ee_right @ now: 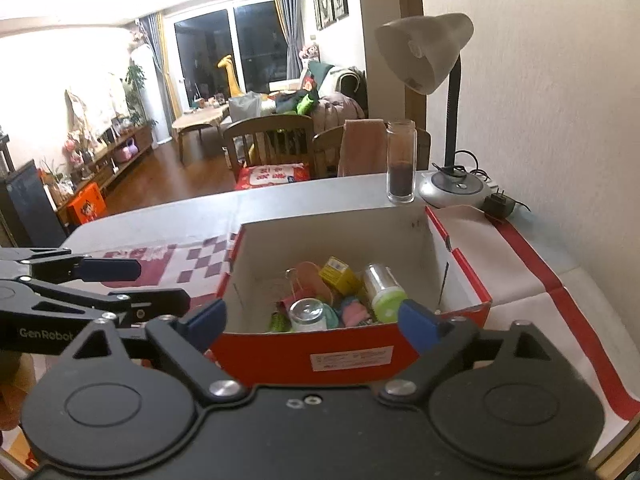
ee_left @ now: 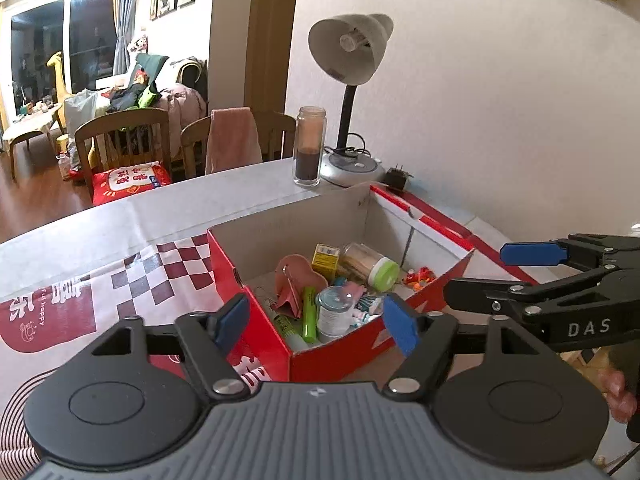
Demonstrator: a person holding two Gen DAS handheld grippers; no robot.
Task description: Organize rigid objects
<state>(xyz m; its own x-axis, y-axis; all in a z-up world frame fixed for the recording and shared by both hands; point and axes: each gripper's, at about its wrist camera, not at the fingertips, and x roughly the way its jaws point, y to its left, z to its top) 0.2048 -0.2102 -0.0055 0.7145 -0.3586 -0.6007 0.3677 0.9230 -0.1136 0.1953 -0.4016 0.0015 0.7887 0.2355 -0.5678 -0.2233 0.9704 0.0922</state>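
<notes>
Both sets of tongs are hanging at the near end of the red shoebox, spread wide with nothing between the blue pads, so it's looking like a between-items moment. The left tongs are sitting over the box's near-left corner, the right tongs over the near wall, both angled down into the box and side by side without touching. Inside, the rigid stuff is already piling up: a clear jar and a green highlighter nearest, then a pink case, a yellow carton and a green-capped bottle further in. I reckon whatever's left needs scanning for; nothing loose is showing on the desk nearby. Beyond the box a tall glass jar and a lamp are standing at the far edge. If the jar's next, I'd go slow and upright, since it's got dark contents.
</notes>
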